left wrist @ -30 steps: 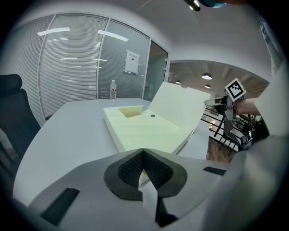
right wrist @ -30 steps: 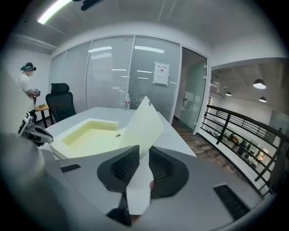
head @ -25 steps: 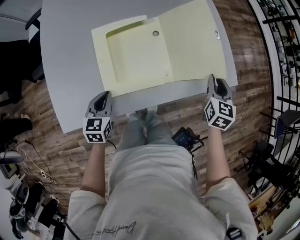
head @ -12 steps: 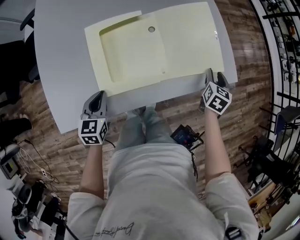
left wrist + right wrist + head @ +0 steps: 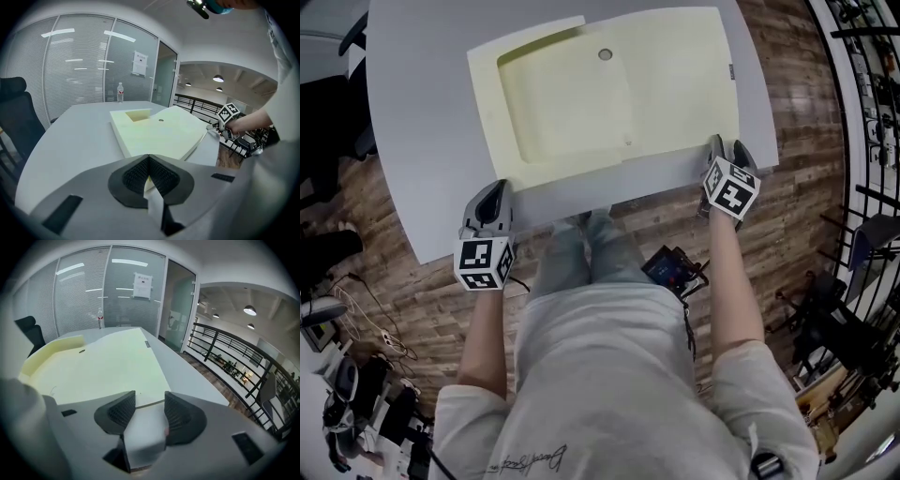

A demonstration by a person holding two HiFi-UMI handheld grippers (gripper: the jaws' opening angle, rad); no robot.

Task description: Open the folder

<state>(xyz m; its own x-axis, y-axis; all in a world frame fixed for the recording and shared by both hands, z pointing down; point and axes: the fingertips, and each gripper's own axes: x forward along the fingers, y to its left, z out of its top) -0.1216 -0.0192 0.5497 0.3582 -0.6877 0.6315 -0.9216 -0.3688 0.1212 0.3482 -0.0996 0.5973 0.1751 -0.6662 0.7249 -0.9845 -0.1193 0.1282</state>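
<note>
Now my right hand-held gripper (image 5: 724,143) sits with its jaws apart at the near right corner of the folder (image 5: 675,84).
Its ribbed black pads (image 5: 121,411) have just been opening, and only smooth grey desk (image 5: 422,112) shows in the gap, with the folder's thin edge just past the tips. My left hand-held gripper (image 5: 495,189) has its jaws together, empty, at the desk's near edge by the folder's left corner. The folder is pale yellow and matte and lies flat on the desk: a plain panel on the right, a shallow recess with a rounded corner on the left, and a small round hole (image 5: 605,54) between them.
</note>
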